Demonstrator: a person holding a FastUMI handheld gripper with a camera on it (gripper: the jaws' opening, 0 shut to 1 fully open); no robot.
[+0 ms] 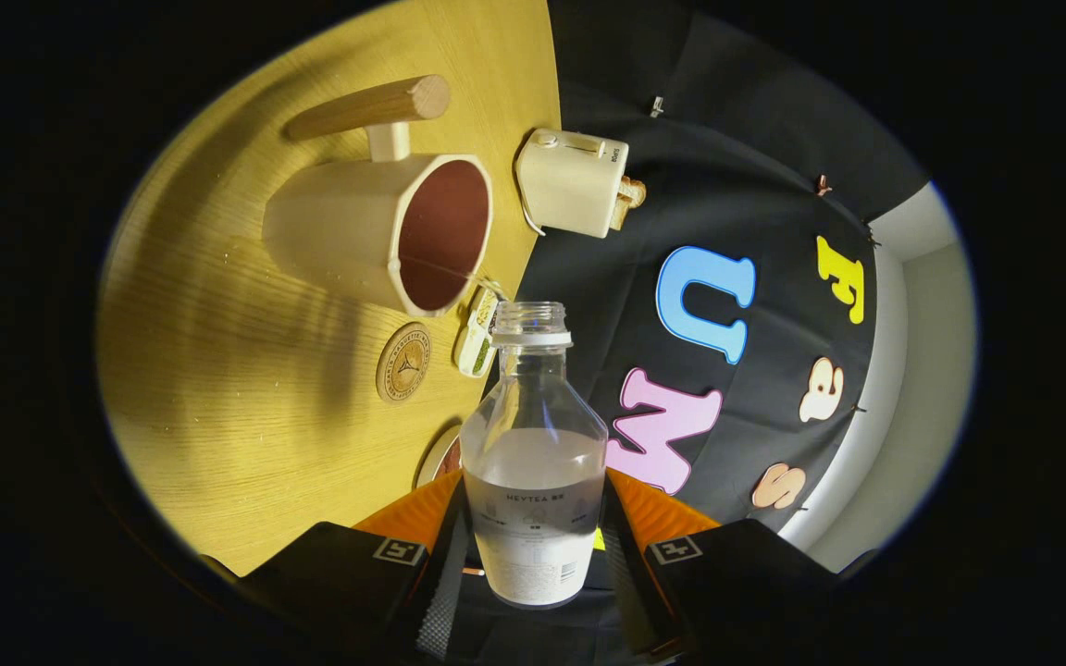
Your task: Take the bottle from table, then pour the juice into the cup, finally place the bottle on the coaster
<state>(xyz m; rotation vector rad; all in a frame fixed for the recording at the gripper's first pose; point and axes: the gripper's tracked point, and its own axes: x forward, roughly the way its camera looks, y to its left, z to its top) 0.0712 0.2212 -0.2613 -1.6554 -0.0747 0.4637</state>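
While the whole scene sits rolled sideways in the gripper view, the gripper (534, 546) has its two fingers closed in against the lower body of the bottle (534, 462), one finger pressing each side, so the bottle is clamped between them. The bottle is clear plastic with its cap off and its open neck pointing away from the fingers; a pale, cloudy juice (534, 467) fills roughly its lower half, and a printed label wraps the part nearest the fingers.

Beyond the bottle's mouth and off to the left lies the cup (380, 231), a cream, many-sided mug with a dark reddish inside, its open rim facing toward the bottle side. A thick wooden handle (371, 109) sticks out from the cup on a short cream stub. The bottle's neck is near the cup's rim but apart from it.

Just beside the cup, closer to the fingers, a round wooden coaster (403, 362) with an engraved emblem rests flat on the table (218, 370), nothing on it. Between the coaster and the bottle's neck sits a small green and white packet (477, 342). Further ahead, past the cup, stands a cream toaster (572, 181) with bread in its slots. Close to the left finger, partly hidden by the bottle, is the edge of a round dish (438, 458); what it holds cannot be told.
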